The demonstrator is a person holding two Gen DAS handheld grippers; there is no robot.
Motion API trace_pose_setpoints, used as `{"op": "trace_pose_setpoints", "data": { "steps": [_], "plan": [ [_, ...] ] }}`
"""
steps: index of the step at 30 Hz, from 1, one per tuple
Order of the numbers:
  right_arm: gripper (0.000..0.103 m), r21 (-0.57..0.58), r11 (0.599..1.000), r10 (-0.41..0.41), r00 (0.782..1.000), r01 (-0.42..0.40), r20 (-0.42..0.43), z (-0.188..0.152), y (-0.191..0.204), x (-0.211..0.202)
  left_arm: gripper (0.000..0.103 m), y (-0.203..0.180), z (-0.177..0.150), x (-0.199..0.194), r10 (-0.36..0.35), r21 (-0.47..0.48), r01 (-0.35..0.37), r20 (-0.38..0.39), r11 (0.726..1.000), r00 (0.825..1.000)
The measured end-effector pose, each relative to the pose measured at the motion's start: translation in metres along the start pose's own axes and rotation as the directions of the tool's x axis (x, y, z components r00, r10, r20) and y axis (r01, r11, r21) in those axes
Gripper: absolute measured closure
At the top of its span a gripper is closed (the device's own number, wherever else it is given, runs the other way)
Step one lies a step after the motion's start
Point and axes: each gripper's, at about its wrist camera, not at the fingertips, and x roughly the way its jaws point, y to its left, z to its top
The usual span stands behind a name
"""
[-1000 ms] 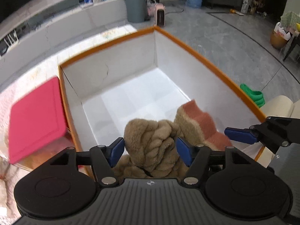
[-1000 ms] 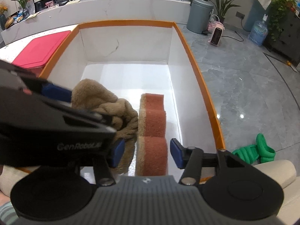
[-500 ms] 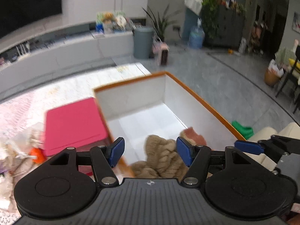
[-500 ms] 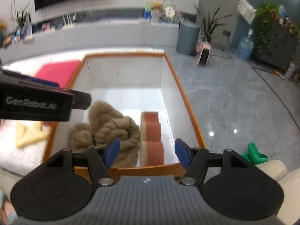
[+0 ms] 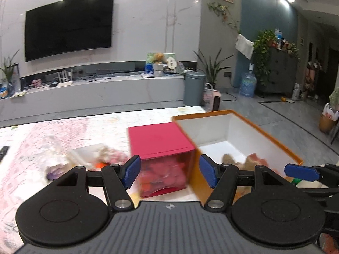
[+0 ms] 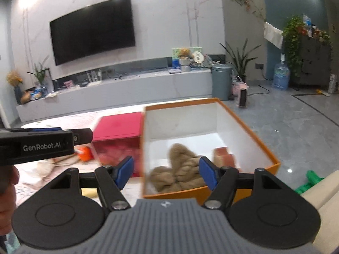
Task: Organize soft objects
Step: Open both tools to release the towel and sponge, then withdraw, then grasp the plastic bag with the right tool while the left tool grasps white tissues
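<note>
Pulling back from the orange box (image 6: 250,127) with both tongs, left tongs (image 5: 169,173) and right tongs (image 6: 166,172), each standing wide apart and holding nothing. Compared with a second ago, when both sat low over the box's inside right at the soft things, now raised and well clear, with the whole room in view. Left behind on the white floor of the box: the tan knotted plush (image 6: 180,167), and just beside it toward the right wall the rust-red sponge (image 6: 223,157), neither touched by any pad. Right tongs a little wider than a second ago and barely changing now; left tongs unchanged in spread. Reads as two items delivered and released, so that part of the sorting looks done. Still to handle, judging by the blurred heap on the patterned counter (image 5: 63,131): loose pale and pinkish soft pieces (image 5: 101,154) left of the red box (image 5: 161,141), which stands against the orange box's side, plus something orange (image 6: 84,153) near it. Next pick probably comes from that heap.
</note>
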Motion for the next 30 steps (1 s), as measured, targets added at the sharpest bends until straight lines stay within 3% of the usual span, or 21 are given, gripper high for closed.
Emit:
{"op": "trace_pose_setpoints", "data": {
  "steps": [3, 6, 16, 26, 30],
  "plan": [
    [0.035, 0.002, 1.0, 0.026, 1.0, -0.026, 0.016, -0.006, 0.016, -0.002, 0.028, 0.016, -0.007, -0.003, 0.018, 0.019, -0.018, -0.034, 1.0, 0.999],
    [0.028, -0.005, 0.999, 0.051, 0.999, -0.051, 0.013, -0.01, 0.033, 0.0, 0.028, 0.035, -0.02, -0.009, 0.049, 0.026, -0.047, -0.065, 0.999, 0.997],
    [0.028, -0.038, 0.992, 0.122, 0.992, -0.123, -0.022, -0.036, 0.095, 0.026, 0.028, 0.104, -0.054, -0.016, 0.164, -0.035, -0.171, -0.141, 0.985, 0.976],
    [0.028, -0.16, 0.974, 0.146, 0.984, -0.161, -0.101, -0.063, 0.147, 0.071, 0.03, 0.151, -0.078, -0.008, 0.18, -0.138, -0.216, -0.236, 0.967, 0.955],
    [0.029, -0.201, 0.963, 0.153, 0.978, -0.18, -0.145, -0.069, 0.16, 0.087, 0.03, 0.159, -0.078, -0.01, 0.172, -0.164, -0.214, -0.235, 0.963, 0.957]
  ]
}}
